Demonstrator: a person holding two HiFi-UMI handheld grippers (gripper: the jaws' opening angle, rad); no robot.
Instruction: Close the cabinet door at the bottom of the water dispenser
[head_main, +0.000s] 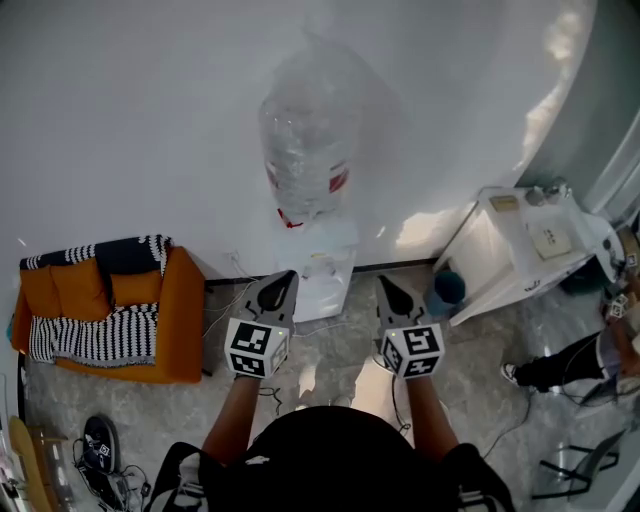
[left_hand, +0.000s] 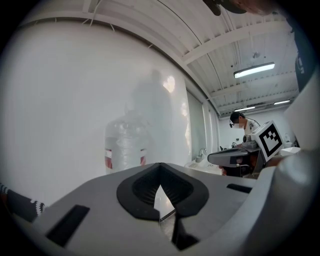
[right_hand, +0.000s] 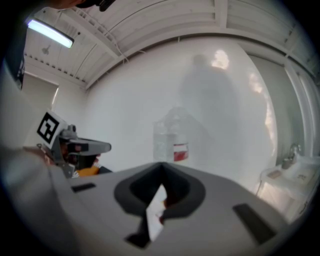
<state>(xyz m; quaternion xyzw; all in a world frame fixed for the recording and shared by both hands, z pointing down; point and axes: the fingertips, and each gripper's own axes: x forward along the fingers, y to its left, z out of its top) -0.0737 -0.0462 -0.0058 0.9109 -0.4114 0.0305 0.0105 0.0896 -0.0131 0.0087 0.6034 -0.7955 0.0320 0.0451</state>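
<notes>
Dispenser (head_main: 324, 262) stands at the floor's far edge, against the wall. You hold left hand-held gripper (head_main: 284, 282) and right hand-held gripper (head_main: 388, 288) clenched and empty, likely for pushing, not grasping.

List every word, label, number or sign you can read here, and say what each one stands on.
No text can be read.
Red label on the water bottle: print too blurred to read.
Left tongs and right tongs: black-and-white square markers only, no letters or numbers.
Card on the white table: marks too small to read.
</notes>
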